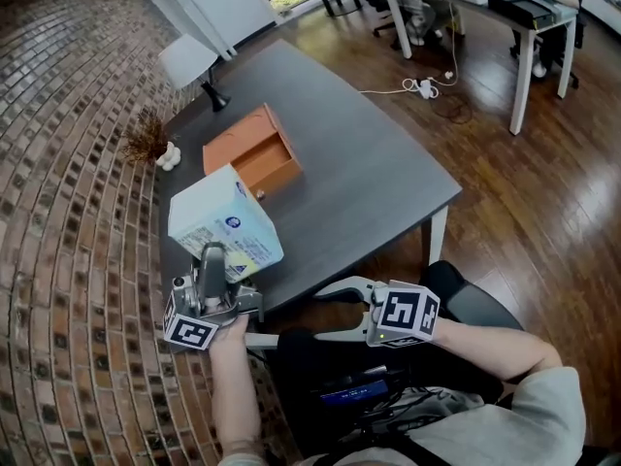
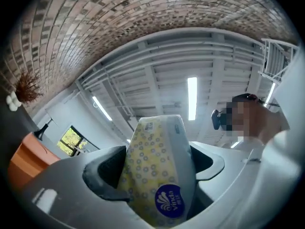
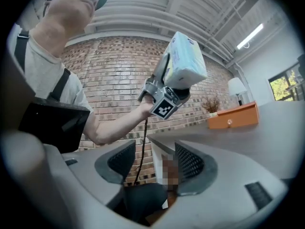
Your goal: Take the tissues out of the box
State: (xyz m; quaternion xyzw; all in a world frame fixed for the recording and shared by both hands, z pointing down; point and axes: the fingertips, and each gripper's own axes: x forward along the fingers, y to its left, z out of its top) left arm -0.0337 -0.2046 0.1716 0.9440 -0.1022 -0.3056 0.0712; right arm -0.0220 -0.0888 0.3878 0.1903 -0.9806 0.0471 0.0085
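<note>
A white and pale-blue tissue pack (image 1: 225,223) with a yellow patterned end is held up off the table, and my left gripper (image 1: 212,257) is shut on its near end. In the left gripper view the tissue pack (image 2: 159,173) fills the gap between the jaws of the left gripper (image 2: 157,168). The orange box (image 1: 254,150) stands on the dark table (image 1: 369,183) behind it, its drawer pulled out. My right gripper (image 1: 325,315) is open and holds nothing, off the table's front edge. The right gripper view shows the right gripper (image 3: 152,163), the raised tissue pack (image 3: 187,61) and the orange box (image 3: 233,117).
A white lamp (image 1: 189,61) and a dried plant (image 1: 146,139) with a small white ornament (image 1: 168,156) stand at the table's far left by the brick wall. Desks and chairs (image 1: 505,8) lie beyond on the wooden floor.
</note>
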